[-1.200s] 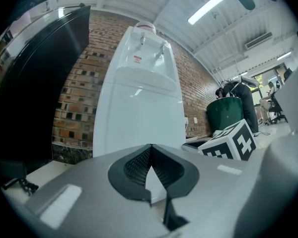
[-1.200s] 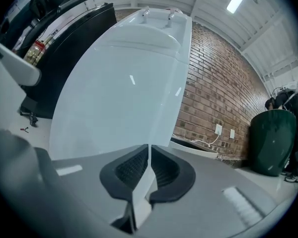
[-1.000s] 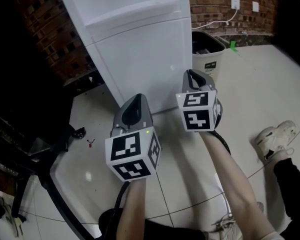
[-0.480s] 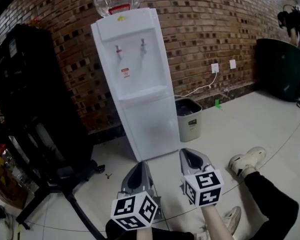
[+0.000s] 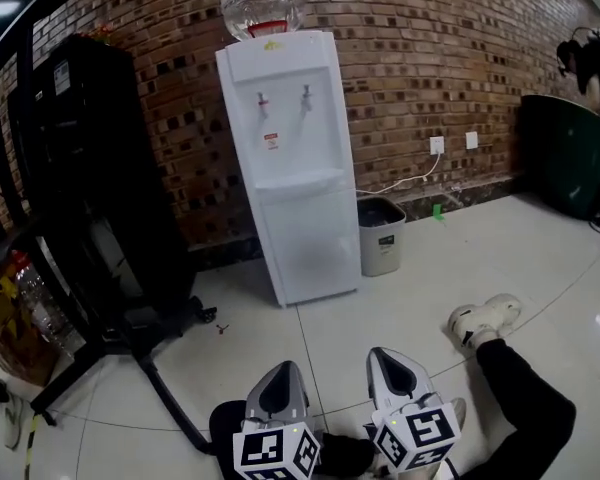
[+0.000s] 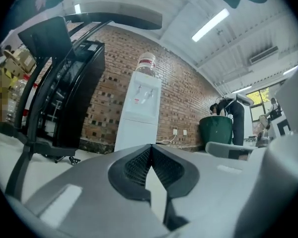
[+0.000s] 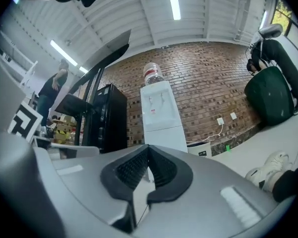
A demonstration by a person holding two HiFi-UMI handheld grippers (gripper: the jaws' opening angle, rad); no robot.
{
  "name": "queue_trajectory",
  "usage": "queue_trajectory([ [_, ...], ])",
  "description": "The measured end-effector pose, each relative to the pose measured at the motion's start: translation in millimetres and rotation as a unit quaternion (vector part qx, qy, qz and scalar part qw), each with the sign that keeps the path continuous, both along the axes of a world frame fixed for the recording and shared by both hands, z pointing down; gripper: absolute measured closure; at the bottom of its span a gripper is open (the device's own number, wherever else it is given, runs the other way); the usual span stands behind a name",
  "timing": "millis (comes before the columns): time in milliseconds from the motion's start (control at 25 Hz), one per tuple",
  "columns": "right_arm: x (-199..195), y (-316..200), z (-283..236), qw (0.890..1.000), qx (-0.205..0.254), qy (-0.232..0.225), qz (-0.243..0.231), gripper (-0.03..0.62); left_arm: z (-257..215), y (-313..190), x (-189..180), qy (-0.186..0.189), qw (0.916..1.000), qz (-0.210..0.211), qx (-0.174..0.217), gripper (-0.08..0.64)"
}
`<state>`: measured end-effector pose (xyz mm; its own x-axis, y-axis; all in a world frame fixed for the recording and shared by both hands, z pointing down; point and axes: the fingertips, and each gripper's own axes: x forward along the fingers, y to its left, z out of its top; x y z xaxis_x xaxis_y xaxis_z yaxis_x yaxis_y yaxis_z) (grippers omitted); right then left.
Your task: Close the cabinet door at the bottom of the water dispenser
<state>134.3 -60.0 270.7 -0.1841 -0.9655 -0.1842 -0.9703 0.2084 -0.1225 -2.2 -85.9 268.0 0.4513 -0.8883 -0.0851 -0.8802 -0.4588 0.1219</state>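
A white water dispenser (image 5: 292, 158) stands against the brick wall with a bottle (image 5: 259, 0) on top. Its bottom cabinet door (image 5: 310, 238) lies flush with the body, closed. The dispenser also shows in the left gripper view (image 6: 138, 114) and the right gripper view (image 7: 161, 118). My left gripper (image 5: 280, 383) and right gripper (image 5: 390, 368) sit low at the front of the head view, well back from the dispenser over the floor. Both are shut with nothing between the jaws, left gripper (image 6: 150, 150) and right gripper (image 7: 148, 152) pointing towards the dispenser.
A grey waste bin (image 5: 382, 233) stands right of the dispenser, below wall sockets (image 5: 437, 145). A black cabinet (image 5: 100, 168) and a black frame base (image 5: 130, 358) occupy the left. A person's shoe (image 5: 480, 320) and dark trouser leg (image 5: 520, 393) lie at the right. A dark green bin (image 5: 570, 153) stands far right.
Both grippers have pulled far back from the dispenser's bottom door. The view has risen from the lower door to the whole dispenser and wall.
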Motion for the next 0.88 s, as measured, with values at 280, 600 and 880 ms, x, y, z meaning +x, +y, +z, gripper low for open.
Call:
queue_trajectory([
  [280, -6, 6, -13, 1.000, 0.017, 0.024, -0.002, 0.592, 7, 2, 11, 0.008, 0.9999, 0.014, 0.001, 0.541],
  [600, -15, 4, -11, 0.999, 0.009, 0.047, 0.006, 0.592, 3, 1, -4, 0.027, 0.9996, 0.002, -0.004, 0.541],
  [880, -19, 2, -14, 0.999, 0.006, 0.050, 0.006, 0.592, -2, -2, -16, 0.033, 0.9994, -0.008, -0.003, 0.541],
])
